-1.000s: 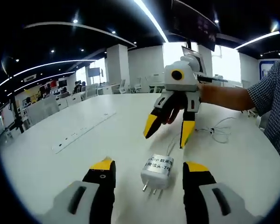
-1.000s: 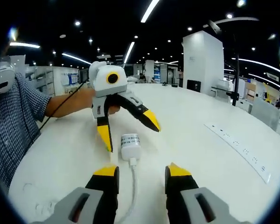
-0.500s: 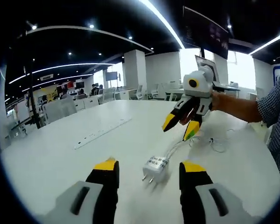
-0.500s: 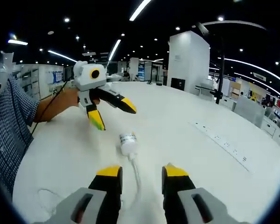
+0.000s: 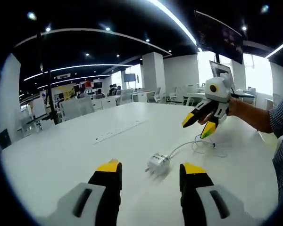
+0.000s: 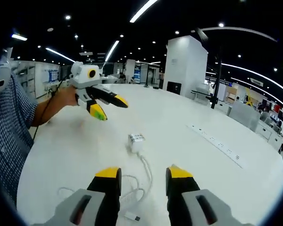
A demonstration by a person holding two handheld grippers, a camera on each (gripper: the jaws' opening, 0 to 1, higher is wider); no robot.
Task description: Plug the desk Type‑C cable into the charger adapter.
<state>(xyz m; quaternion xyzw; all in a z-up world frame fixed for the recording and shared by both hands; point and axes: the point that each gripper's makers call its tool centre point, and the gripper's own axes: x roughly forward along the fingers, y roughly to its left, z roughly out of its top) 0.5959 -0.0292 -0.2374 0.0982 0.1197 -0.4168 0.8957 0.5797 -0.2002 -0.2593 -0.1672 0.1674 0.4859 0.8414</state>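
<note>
In the left gripper view, the left gripper (image 5: 148, 170) hangs above the white table (image 5: 61, 155) with its fingers spread wide and nothing between them. The charger adapter (image 5: 158, 163) lies on its side just beyond the fingertips, prongs toward the camera, and the cable (image 5: 186, 145) runs from its far end, seemingly already plugged in. That would explain why neither gripper grips anything. The right gripper (image 5: 201, 126) is raised off the table on the far side of the adapter, fingers apart and empty. The adapter is a small white block with a printed label and short metal prongs.

In the right gripper view, the right gripper (image 6: 144, 176) likewise has its fingers wide apart and holds nothing. The charger adapter (image 6: 136, 141) rests on the table (image 6: 179, 141) well ahead, the white cable (image 6: 144, 165) curling from it toward the camera into loose loops, its free plug near the bottom. The left gripper (image 6: 106, 106) is lifted clear beyond the adapter, fingers parted. A power strip (image 6: 217, 145) lies well apart to one side.
</note>
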